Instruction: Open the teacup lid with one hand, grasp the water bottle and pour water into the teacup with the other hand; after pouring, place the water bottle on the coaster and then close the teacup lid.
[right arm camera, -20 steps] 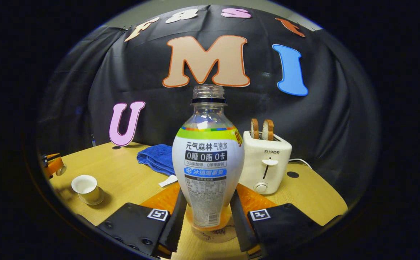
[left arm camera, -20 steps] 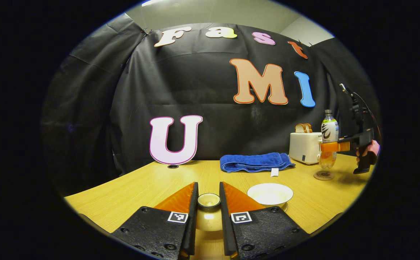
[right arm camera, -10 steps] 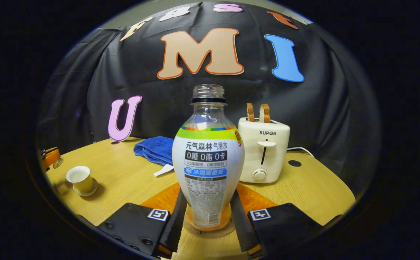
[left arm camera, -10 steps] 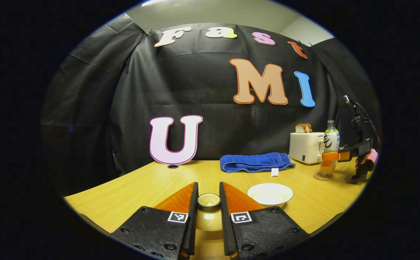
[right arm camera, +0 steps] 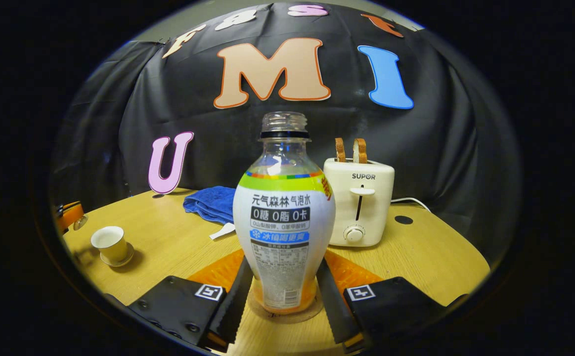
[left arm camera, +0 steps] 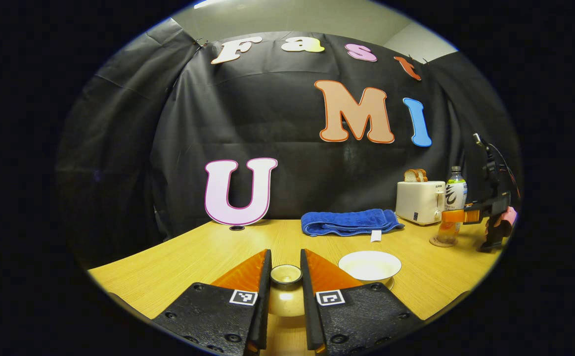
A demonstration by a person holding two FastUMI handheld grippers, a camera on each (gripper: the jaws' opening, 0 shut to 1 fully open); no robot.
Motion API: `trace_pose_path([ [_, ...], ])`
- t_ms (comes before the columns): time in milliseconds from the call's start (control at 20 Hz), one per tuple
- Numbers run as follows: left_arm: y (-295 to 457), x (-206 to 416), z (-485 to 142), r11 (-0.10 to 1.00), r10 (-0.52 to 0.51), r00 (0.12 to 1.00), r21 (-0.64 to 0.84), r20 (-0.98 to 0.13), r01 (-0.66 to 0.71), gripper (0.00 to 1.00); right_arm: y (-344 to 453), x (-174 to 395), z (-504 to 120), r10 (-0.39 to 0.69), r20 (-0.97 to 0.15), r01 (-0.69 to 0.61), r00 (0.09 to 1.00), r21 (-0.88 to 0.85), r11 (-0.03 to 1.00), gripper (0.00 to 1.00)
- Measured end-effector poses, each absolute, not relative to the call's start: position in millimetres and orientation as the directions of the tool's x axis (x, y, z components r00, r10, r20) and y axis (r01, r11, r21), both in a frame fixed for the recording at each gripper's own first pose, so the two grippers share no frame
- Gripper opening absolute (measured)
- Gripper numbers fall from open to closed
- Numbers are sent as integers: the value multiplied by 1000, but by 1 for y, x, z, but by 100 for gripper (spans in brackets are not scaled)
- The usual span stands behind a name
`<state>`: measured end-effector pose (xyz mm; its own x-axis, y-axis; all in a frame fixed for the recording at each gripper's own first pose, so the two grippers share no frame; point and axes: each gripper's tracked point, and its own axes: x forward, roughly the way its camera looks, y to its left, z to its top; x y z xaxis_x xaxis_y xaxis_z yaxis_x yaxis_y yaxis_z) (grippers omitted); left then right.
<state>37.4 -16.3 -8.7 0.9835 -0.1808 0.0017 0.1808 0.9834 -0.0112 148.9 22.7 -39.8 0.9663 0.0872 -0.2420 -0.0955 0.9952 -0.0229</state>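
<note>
At the far left of the right gripper view sits the small cream teacup (right arm camera: 110, 243) on its saucer, uncovered and apart from everything else on the pale wood-grain bench (right arm camera: 168, 247). In the left gripper view the left gripper (left arm camera: 286, 277) holds the teacup lid (left arm camera: 286, 289) by its round knob, both orange wedge-shaped fingers (left arm camera: 247, 272) clenched on it, the glossy cream dome showing below them. Just right of it is the cup's white rim (left arm camera: 369, 265).

Farther right lie a soft, folded blue towel (left arm camera: 349, 221) and a boxy cream toaster (left arm camera: 418, 201) with two slices of bread in it. At the right edge, the right gripper (right arm camera: 283, 291) has its fingers on both sides of the water bottle (right arm camera: 285, 217); I judge them pressed against it. The bottle is clear plastic, bulbous, uncapped, with a little orange liquid at the bottom, and stands upright on the round cork-like coaster (right arm camera: 287, 312).

The step in hand looks like setting the bottle down after pouring. Next the right fingers should release and back straight off without tipping it, then the lid goes onto the cup.
</note>
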Motion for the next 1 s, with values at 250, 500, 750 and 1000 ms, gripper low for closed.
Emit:
trace_pose_path([
  [250,-16,38,-9,983,-181,983,-11,2,181,29,23,140,-45,103,-247,-108,964,-6,994,87],
  [500,-16,37,-9,983,-182,983,-11,2,182,29,21,128,-46,110,-239,-107,965,24,994,95],
  [750,-17,37,-8,983,-185,983,-12,3,185,29,15,114,-42,88,-223,-86,971,19,996,92],
  [1000,-17,38,-9,982,-189,982,-11,4,189,29,15,87,-35,65,-181,-70,981,-19,997,96],
])
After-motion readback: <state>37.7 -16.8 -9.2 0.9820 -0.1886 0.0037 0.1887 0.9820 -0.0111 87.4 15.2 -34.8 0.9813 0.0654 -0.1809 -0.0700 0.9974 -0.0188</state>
